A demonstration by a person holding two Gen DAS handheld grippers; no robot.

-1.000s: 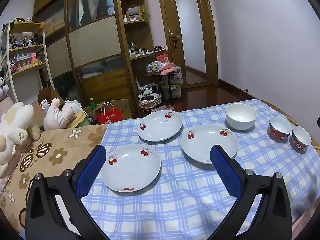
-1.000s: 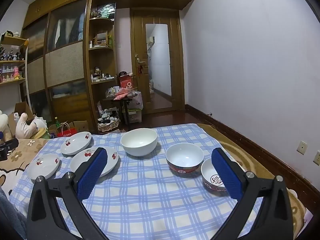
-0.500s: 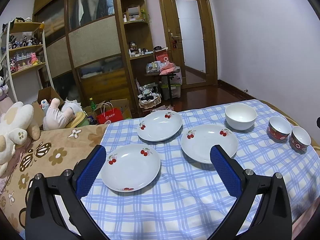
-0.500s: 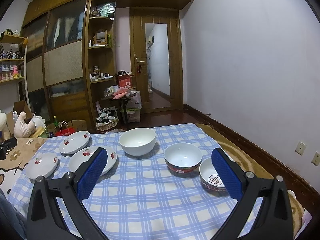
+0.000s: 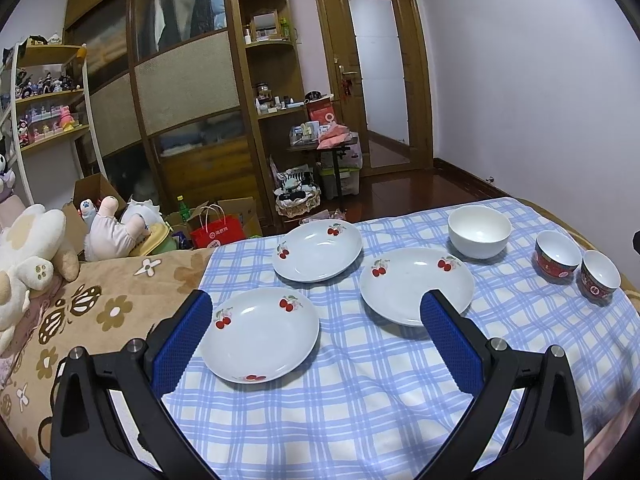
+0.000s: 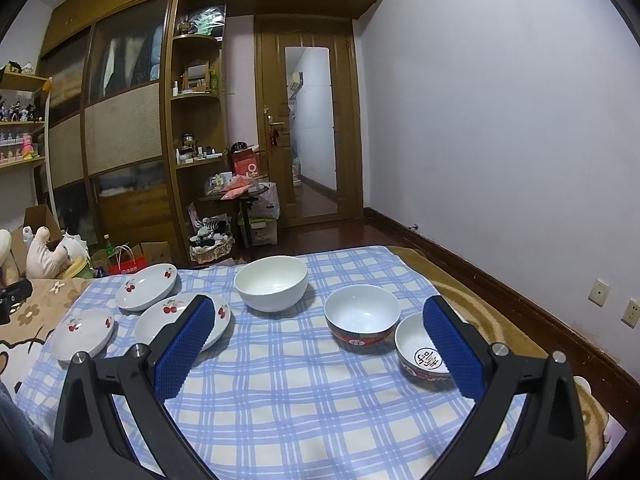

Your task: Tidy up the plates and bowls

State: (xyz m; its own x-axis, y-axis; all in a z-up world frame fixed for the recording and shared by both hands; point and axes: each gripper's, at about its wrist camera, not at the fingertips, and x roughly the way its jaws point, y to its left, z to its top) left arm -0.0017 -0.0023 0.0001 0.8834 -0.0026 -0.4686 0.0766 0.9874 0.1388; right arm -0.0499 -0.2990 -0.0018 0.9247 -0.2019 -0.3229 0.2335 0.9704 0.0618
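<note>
Three white cherry-print plates lie on the blue checked cloth (image 5: 360,400): a near left plate (image 5: 260,334), a far plate (image 5: 318,249) and a right plate (image 5: 416,285). Beyond them stand a plain white bowl (image 5: 479,231) and two red-sided bowls (image 5: 557,255) (image 5: 600,279). My left gripper (image 5: 316,320) hovers open above the near plates, holding nothing. In the right wrist view the white bowl (image 6: 271,282), a red bowl (image 6: 362,318) and a second red bowl (image 6: 424,354) sit ahead of my open, empty right gripper (image 6: 318,320).
The cloth covers a bed with a brown flowered blanket (image 5: 92,308) and plush toys (image 5: 28,248) at the left. Wooden cabinets (image 5: 180,92), a door (image 5: 376,80), a red bag (image 5: 216,232) and floor clutter lie beyond. A wall (image 6: 500,120) runs along the right.
The right gripper has drifted slightly forward and left, so the bowls sit a little lower and closer. The left view is almost unchanged. Both grippers stay open.
</note>
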